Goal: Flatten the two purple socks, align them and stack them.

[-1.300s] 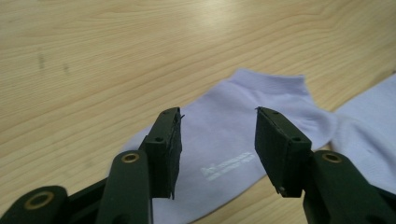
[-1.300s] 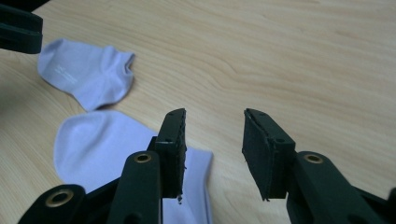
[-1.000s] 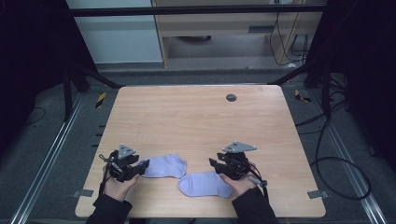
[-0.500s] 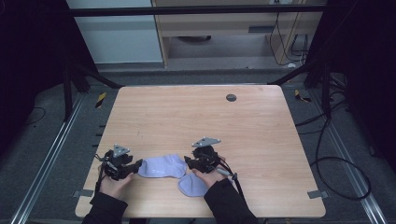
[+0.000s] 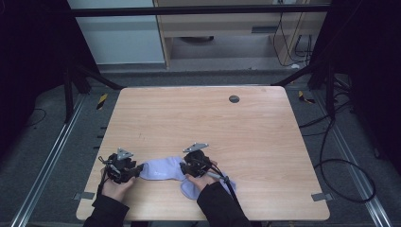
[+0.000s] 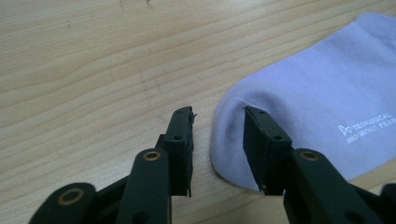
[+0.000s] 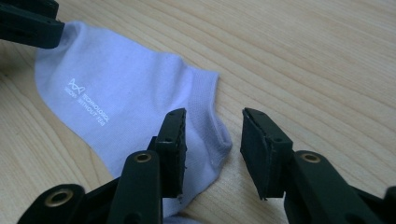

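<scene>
In the high view, a pale lilac sock is seen lying flat near the lower edge of the light wooden worktop, stretched between the two claws. The left claw is held at the sock's left end, in the lower left of the frame, and the right claw at its right end, lower centre. A second sock of the same colour is partly seen just below the right hand. A small dark round hole is set into the worktop towards the top of the frame. Grey floor, metal rails and black cables are seen around the worktop, with pale cabinets beyond it at the top.

In the left gripper view, the left claw is shown open, with its jaws apart. The rounded end of the sock lies at the right of the frame; the right jaw rests over its edge, while the left jaw stands on bare wood beside it. White printed lettering is seen on the smooth knit fabric at the right edge.

In the right gripper view, the right claw is likewise shown open. The ribbed cuff of the sock reaches into the gap; the left jaw lies over the fabric, the right jaw over the wood grain. White lettering is seen at the left, and the other claw's black jaw at the upper left corner.
</scene>
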`<state>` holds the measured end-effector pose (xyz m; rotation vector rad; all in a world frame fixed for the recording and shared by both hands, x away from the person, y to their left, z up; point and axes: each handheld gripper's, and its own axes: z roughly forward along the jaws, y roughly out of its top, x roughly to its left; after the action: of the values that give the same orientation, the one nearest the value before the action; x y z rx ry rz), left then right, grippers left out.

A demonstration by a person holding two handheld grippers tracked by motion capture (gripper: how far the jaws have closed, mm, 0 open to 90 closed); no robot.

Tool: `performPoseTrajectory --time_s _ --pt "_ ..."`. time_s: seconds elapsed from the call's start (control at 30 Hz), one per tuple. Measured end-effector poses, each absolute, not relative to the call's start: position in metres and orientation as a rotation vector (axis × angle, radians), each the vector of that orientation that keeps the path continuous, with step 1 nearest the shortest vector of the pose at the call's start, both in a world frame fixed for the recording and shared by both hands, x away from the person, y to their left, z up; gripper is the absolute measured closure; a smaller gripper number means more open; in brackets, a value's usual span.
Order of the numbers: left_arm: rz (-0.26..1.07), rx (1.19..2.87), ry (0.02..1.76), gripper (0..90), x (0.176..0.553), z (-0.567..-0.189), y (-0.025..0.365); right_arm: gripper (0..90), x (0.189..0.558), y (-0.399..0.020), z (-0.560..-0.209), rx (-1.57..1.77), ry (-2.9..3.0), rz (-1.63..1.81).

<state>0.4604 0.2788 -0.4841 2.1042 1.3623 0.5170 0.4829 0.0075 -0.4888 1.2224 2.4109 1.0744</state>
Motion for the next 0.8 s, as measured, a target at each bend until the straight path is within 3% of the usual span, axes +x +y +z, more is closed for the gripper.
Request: performPoseTrajectory --time_s 0.23,0.47,0.8 --pt "0.492 2.123 1.368 72.9 0.461 -0.486 0.277 65.3 0.484 0.010 -0.494 1.227 2.425 1.039" --pt "0.475 2.123 1.369 84.4 0.461 -0.486 0.273 82.7 0.481 0.012 -0.495 1.248 2.410 1.011" --pt "0.464 2.085 1.350 86.8 0.459 -0.476 0.276 86.5 0.479 0.010 -0.484 1.249 2.377 1.101"
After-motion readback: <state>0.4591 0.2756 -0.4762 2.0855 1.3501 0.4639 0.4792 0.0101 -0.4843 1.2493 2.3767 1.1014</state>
